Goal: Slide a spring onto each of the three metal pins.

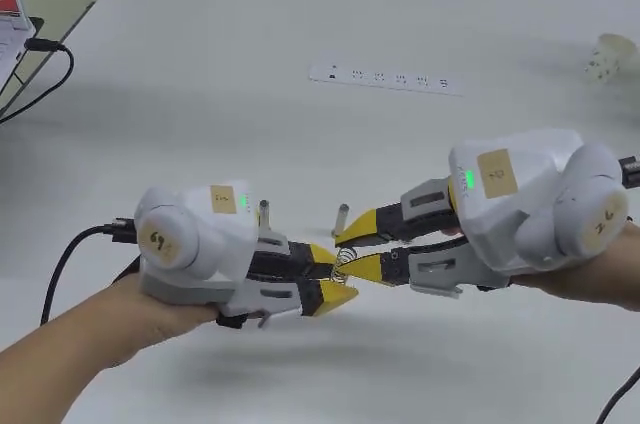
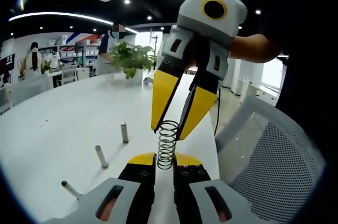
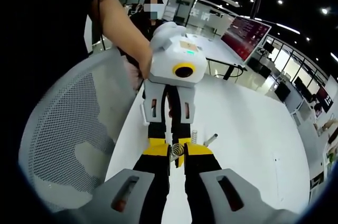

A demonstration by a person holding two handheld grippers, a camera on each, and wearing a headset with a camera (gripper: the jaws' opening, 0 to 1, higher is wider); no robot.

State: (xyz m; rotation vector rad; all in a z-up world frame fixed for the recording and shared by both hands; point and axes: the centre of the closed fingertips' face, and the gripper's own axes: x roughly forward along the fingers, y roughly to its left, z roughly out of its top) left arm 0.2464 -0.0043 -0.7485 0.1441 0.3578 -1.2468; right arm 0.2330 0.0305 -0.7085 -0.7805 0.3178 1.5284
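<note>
Spring (image 1: 345, 258) at centre of head view, above table (image 1: 200, 74); one end clamped in left gripper (image 1: 335, 275), other end pinched by right gripper (image 1: 346, 252). Pins (image 2: 101, 156) upright, lower left of left gripper view. Stickers (image 1: 222, 198) on grippers unreadable.

My left gripper (image 2: 165, 161) and my right gripper (image 2: 169, 129) both have yellow jaw tips on black shanks. Behind these sit white and pale grey shells, each with a tan label and a small green light. Between the yellow tips the spring (image 2: 168, 145) is bright silver wire. Left of my left jaws the pins (image 2: 101, 156) are dull grey metal on the plain white table (image 2: 53, 123). To the right of those jaws the chair (image 2: 274, 166) is grey mesh, finely dotted.
</note>
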